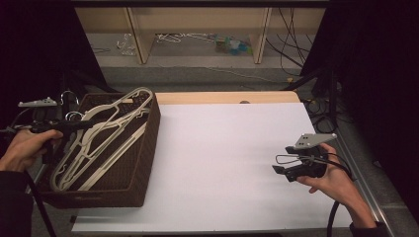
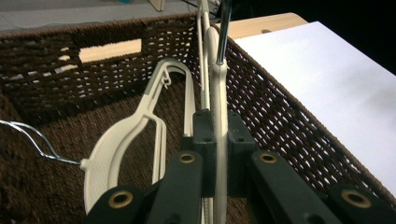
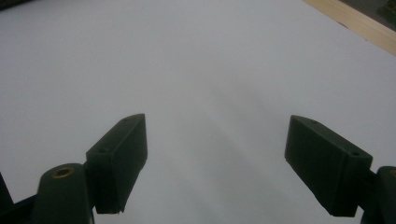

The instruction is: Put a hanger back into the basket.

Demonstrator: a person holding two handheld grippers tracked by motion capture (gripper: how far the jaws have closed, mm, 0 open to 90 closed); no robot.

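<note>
While the white-topped desk [image 1: 232, 163] lies bare, the brown wicker basket [image 1: 143, 163] at its left edge holds cream hangers; left gripper [image 2: 217, 135] has its jaws clamped on one cream hanger [image 2: 218, 84] held over the basket. Looks like the lift-out step: next it needs raising clear of the rim without snagging the other hangers [image 2: 135, 135]. Right gripper [image 3: 215, 163] hovers over the desk, jaws wide, holding nothing.

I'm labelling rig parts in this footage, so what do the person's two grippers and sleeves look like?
Both the left gripper and right gripper have black, blocky jaws with brass-coloured rivets. Each carries a grey three-cornered plate and trails a black cable. The sleeves are dark.
</note>
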